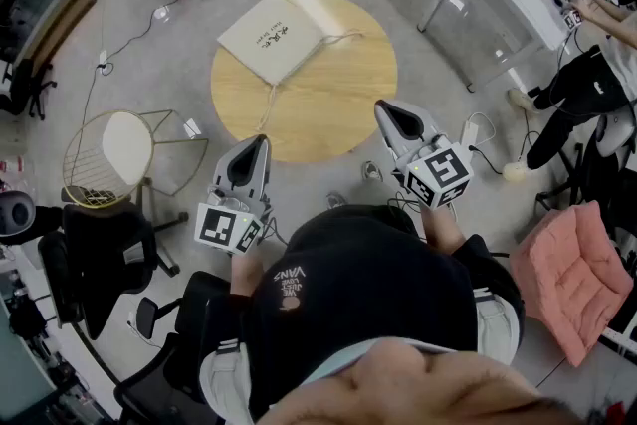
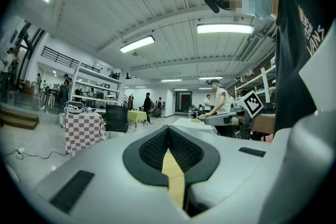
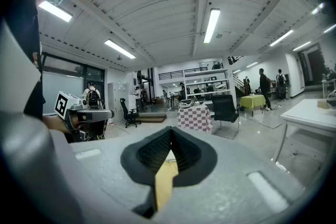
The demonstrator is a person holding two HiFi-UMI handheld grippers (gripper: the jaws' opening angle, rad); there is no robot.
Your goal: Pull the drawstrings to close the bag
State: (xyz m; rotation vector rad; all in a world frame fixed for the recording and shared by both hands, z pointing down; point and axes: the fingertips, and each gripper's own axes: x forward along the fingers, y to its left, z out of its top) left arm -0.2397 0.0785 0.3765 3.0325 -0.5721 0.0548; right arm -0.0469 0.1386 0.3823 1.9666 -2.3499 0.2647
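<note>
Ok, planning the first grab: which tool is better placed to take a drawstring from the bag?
Left, probably. The left tool, shut and empty, points at the drawstring trailing to the near edge of the table; the right tool sits farther from the other cord.

Black logo T-shirt; pale grey left gripper and right gripper carry black-and-white marker cubes

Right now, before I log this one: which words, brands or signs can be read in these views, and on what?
"VANS": on the person's black shirt, upside down in the head view; the smaller line by it is too small to read.
Dark print on the bag, which lies on the round table: too small to read.
Nothing else is readable.
</note>
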